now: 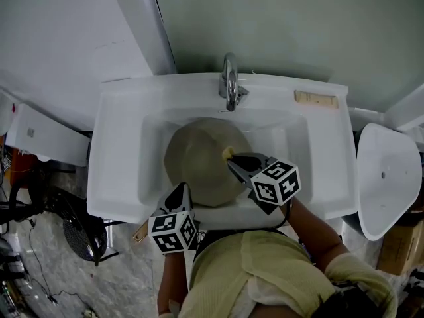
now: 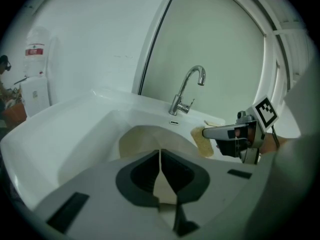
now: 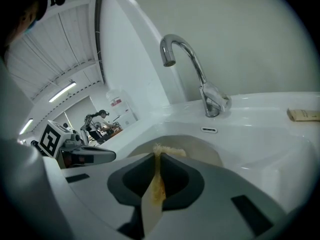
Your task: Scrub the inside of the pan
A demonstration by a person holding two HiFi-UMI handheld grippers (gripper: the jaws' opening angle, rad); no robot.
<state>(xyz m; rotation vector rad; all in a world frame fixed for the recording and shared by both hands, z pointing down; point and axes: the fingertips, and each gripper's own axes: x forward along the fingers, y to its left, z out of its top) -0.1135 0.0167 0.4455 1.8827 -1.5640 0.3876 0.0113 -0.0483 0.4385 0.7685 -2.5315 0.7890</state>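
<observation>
Right gripper [image 1: 231,159] is noted clenched on a yellow sponge [image 1: 227,153], a strip of which is pinched between its jaws (plain in the right gripper view). Left gripper [image 1: 180,191] is recorded with jaws closed on a thin pale edge, judged to be the near rim of the pan [image 1: 199,164]; a handle cannot be made out with certainty. Pan is seated in the basin of the white sink [image 1: 119,144], below the faucet [image 1: 229,81]. Sponge is held at the pan's far right part, near the rim; contact cannot be confirmed. No running water is seen.

Step judged: scrubbing of the inside, at or near its start.

Next move: sponge to be pressed onto the inner surface and swept across it while the pan is steadied by the left gripper. A firm hold on the rim would be needed so the pan is not turned by the strokes.
</observation>
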